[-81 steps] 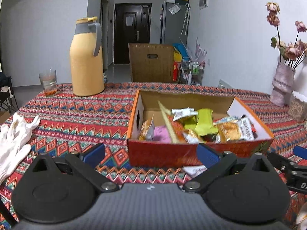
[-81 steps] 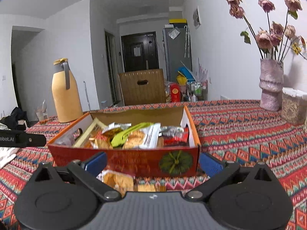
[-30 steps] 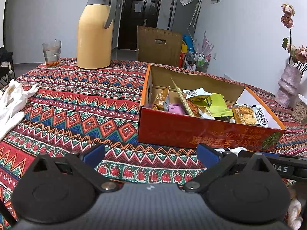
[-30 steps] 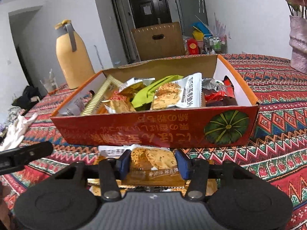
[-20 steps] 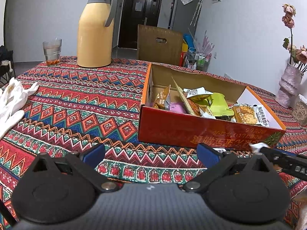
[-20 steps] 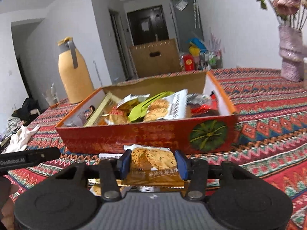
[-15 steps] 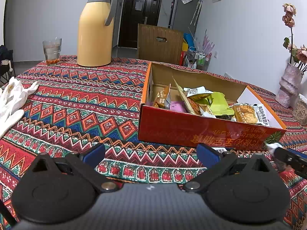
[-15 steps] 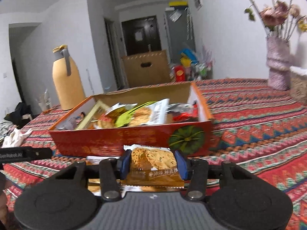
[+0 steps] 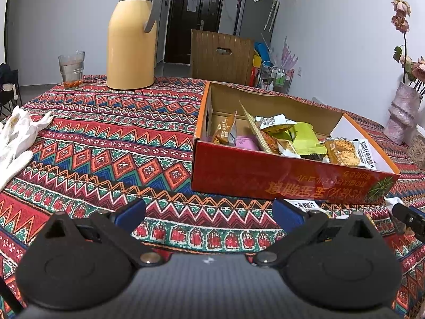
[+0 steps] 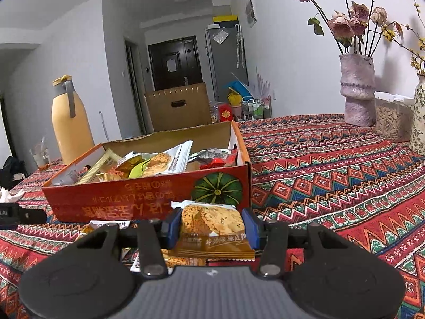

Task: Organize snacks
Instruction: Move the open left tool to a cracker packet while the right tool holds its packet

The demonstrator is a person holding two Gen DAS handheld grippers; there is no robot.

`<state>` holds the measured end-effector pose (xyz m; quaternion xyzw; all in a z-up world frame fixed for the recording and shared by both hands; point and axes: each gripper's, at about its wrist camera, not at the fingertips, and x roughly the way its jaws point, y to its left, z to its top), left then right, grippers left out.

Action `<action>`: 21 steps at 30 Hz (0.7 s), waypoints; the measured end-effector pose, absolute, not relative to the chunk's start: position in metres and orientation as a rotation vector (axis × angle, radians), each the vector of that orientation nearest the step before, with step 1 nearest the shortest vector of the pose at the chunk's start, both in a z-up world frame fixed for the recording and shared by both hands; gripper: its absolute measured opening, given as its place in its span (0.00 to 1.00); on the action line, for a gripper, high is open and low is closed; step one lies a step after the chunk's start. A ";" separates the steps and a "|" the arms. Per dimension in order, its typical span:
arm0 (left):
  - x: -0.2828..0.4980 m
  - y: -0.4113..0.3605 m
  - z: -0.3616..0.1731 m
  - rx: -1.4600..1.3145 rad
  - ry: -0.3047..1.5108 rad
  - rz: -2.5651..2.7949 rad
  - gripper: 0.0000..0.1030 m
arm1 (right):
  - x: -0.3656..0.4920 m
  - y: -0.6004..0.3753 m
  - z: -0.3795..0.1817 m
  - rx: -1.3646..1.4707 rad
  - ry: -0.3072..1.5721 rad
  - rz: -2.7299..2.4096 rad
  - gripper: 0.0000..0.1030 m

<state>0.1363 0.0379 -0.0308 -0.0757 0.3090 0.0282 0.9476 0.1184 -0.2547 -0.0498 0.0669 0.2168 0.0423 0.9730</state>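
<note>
Left gripper, jaws wide apart, nothing between; snack box just beyond right jaw; flask far beyond.

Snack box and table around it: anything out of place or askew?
Yes. The red snack box sits with its printed text upside down, packets heaped unevenly inside. Loose packets lie on the tablecloth outside it. The right gripper holds a biscuit packet.
</note>
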 end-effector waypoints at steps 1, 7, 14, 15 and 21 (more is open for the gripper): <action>0.137 0.038 -0.031 -0.152 0.631 0.060 1.00 | 0.117 -0.256 -0.050 0.140 0.433 0.085 0.46; 0.136 0.031 -0.028 -0.128 0.635 0.061 1.00 | 0.116 -0.258 -0.052 0.157 0.426 0.081 0.46; 0.141 0.006 -0.019 -0.093 0.688 0.026 1.00 | 0.114 -0.261 -0.052 0.172 0.417 0.071 0.46; 0.143 0.001 -0.018 -0.089 0.696 0.020 1.00 | 0.114 -0.262 -0.052 0.174 0.417 0.068 0.46; 0.163 -0.032 -0.018 -0.078 0.776 0.016 1.00 | 0.114 -0.265 -0.052 0.186 0.417 0.042 0.46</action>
